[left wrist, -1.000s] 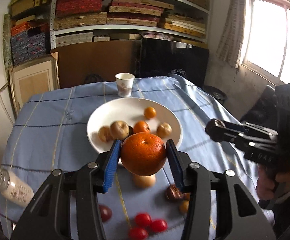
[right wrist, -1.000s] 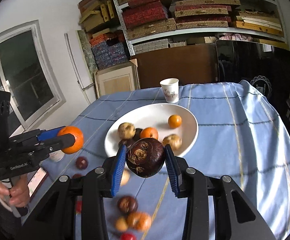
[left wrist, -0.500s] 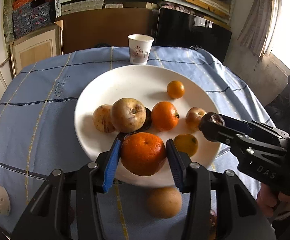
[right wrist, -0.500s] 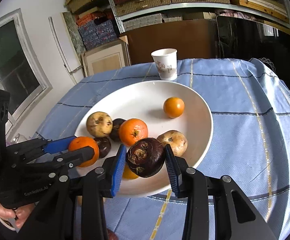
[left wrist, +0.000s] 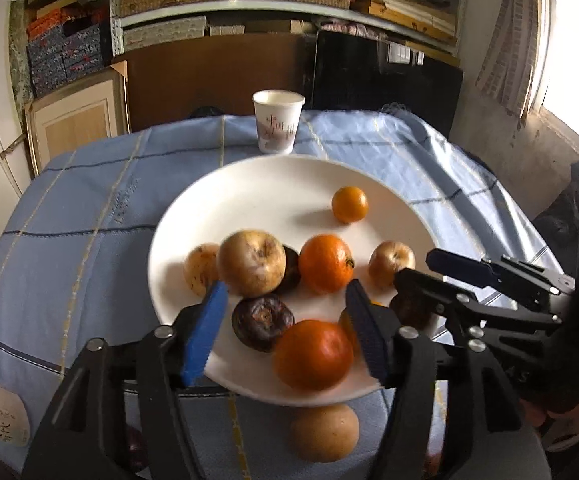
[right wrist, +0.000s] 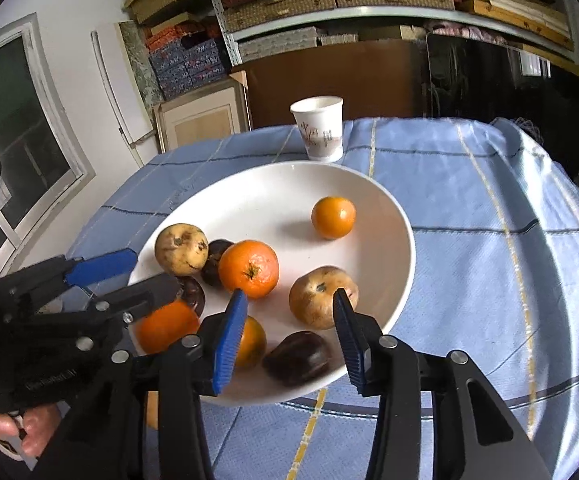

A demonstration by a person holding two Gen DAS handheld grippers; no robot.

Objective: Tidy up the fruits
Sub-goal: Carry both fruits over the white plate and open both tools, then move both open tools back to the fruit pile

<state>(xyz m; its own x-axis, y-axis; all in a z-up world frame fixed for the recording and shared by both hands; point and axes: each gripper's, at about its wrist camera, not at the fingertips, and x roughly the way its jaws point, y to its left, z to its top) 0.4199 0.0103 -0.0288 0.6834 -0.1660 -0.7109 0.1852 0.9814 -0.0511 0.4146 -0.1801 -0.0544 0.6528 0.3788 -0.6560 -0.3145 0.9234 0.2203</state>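
Left tool [left wrist: 285, 330] angled down over the near rim of the white plate [left wrist: 193, 216], jaws opening; big orange [left wrist: 313, 354] sits between the pads on the plate, pads off it. Right tool [right wrist: 289, 330] same downward tilt, jaws opening; dark purple fruit [right wrist: 297, 357] lies on the plate between and just below the pads, not pinched. Each tool shows in the other's view: right tool on the right of the left view, left tool on the left of the right view, a hand [right wrist: 21, 426] on its grip. Both tools crowd the near plate edge, close side by side.

On the plate, near to far: second dark fruit [left wrist: 262, 322] touching the big orange, small yellow-orange fruit [right wrist: 251, 342] partly hidden behind the right tool's pad, tan pear-like fruit [right wrist: 323, 298], mid orange [right wrist: 249, 268], tan apple-like fruit [left wrist: 251, 262], small orange [right wrist: 333, 217] alone at the back. Far half of the plate is bare.

Off the plate at the near edge: tan round fruit [left wrist: 323, 432] on the blue checked cloth of the worktop [right wrist: 489, 240]. Something white at the left worktop edge, possibly a can, blurred. Paper cup [left wrist: 278, 121] upright just behind the plate. Right side of the worktop open.
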